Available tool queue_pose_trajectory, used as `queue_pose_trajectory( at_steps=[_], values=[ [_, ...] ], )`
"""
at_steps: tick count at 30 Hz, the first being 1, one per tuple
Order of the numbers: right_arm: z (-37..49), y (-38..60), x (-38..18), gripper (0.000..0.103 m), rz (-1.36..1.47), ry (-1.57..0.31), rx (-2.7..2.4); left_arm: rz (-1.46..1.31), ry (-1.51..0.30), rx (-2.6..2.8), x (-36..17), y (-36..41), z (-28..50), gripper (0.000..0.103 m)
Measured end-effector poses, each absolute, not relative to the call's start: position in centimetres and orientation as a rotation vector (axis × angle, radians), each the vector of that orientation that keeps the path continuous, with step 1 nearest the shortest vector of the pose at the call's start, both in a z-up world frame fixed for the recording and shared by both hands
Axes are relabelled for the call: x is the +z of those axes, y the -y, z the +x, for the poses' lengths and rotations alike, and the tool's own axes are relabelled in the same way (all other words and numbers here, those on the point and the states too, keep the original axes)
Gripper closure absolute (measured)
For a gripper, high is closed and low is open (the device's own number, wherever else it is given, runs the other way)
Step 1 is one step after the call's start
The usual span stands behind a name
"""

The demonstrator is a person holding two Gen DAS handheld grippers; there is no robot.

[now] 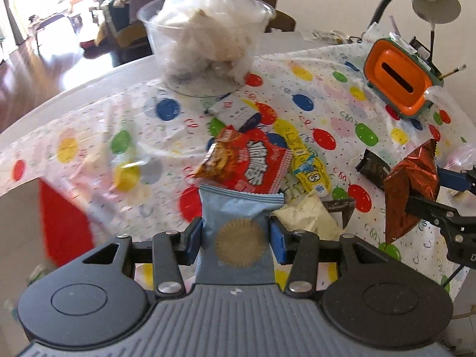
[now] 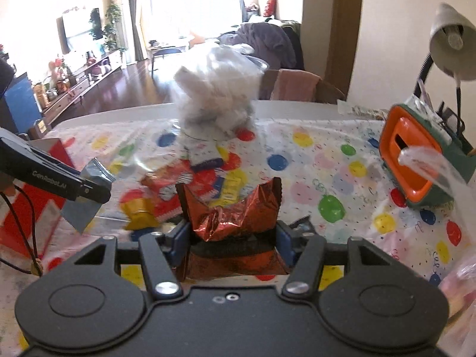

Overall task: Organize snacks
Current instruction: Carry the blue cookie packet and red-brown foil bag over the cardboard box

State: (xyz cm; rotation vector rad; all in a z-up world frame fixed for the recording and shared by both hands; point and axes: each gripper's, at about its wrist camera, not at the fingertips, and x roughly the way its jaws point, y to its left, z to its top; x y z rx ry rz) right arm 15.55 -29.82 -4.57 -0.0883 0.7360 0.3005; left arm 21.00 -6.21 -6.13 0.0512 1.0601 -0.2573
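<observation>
Slippage is the main worry, since each claw pinches a smooth, puffy packet by its sides alone. The left claw [image 1: 236, 238] is closed on a pale blue snack packet [image 1: 238, 229] whose top stands up ahead of the pads, and the right claw [image 2: 233, 232] is clamped on a crinkled copper foil packet [image 2: 235, 211] that bulges upward between its pads. Both packets look clear of the balloon-print tablecloth [image 1: 327, 101]. Ahead of the left claw lie a red packet [image 1: 253, 163] and a yellow one [image 1: 309, 166]; further ahead stands a clear bowl [image 1: 154, 26] already heaped with white wrappers. A quick swing could let the foil slide free, and dropping more into that full bowl risks spilling it. The claws are near each other, so they could collide.
</observation>
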Motion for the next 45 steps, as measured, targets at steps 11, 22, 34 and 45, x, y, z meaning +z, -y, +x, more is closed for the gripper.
queue_pose_trajectory(
  at_steps=[11,22,34,45],
  values=[
    [12.8,22.7,-0.4,0.044,-0.111,-0.677,0.416,-0.044,-0.998,-0.166,-0.8,-1.6,16.5,0.057],
    [11.9,13.3,1.5,0.044,-0.166,-0.629,0.565,-0.116,-0.964,-0.081,1.2,-10.0,12.8,0.057],
    [12.8,3.0,1.3,0.044,-0.214,-0.647,0.701,-0.142,-0.957,0.065,0.4,-18.7,10.9,0.057],
    [13.9,-4.9,-2.9,0.044,-0.368,-0.705,0.758,-0.091,-1.027,0.180,-3.8,-24.6,12.6,0.057]
  ],
)
